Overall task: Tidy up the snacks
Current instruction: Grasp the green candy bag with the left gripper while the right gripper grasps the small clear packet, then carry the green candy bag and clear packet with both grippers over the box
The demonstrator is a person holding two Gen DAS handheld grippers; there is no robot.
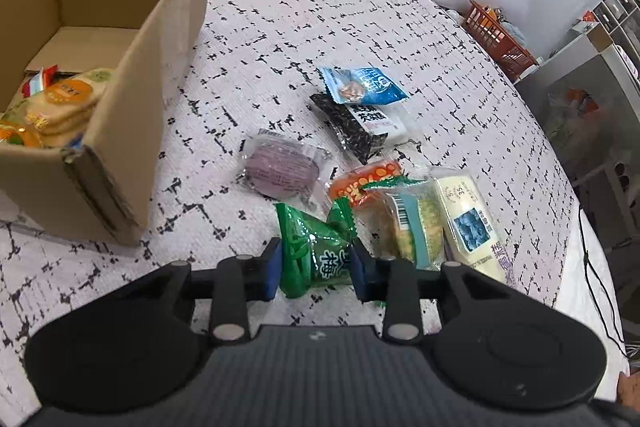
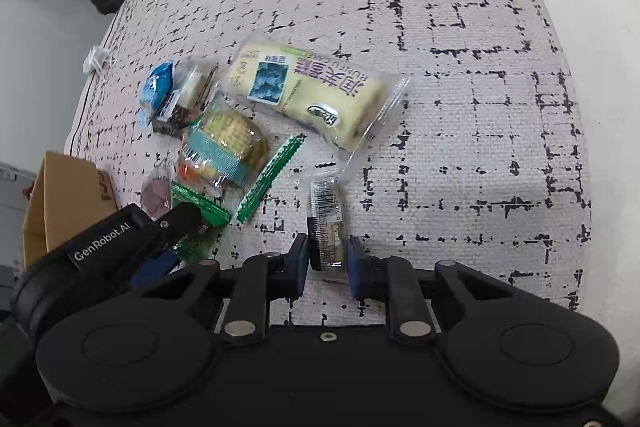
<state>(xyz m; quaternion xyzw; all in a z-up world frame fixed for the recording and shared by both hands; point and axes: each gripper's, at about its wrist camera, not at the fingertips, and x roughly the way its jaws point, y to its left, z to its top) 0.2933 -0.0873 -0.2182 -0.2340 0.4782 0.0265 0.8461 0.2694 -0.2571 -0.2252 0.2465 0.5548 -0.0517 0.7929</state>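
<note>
**Both grippers clamped on snack packets beside the box**

Patterned tablecloth (image 1: 360,27) covers the whole work surface. Cardboard box (image 1: 120,67) sits at left, open, with biscuit packs (image 1: 64,107) stacked in its near corner. Loose snack pile lies right of the box: pale yellow cake bar (image 2: 308,91) on the outer edge, clear-wrapped cracker pack (image 2: 228,139) next to it, purple round cake (image 1: 280,167), black sesame packet (image 1: 360,123), blue packet (image 1: 364,85) on top of that.

Left gripper (image 1: 316,263): pads pressed against both sides of green plum packet (image 1: 312,247), at the pile's near edge.

Right gripper (image 2: 328,259): fingers closed on small clear packet (image 2: 326,215) with barcode, apart from the pile.
</note>
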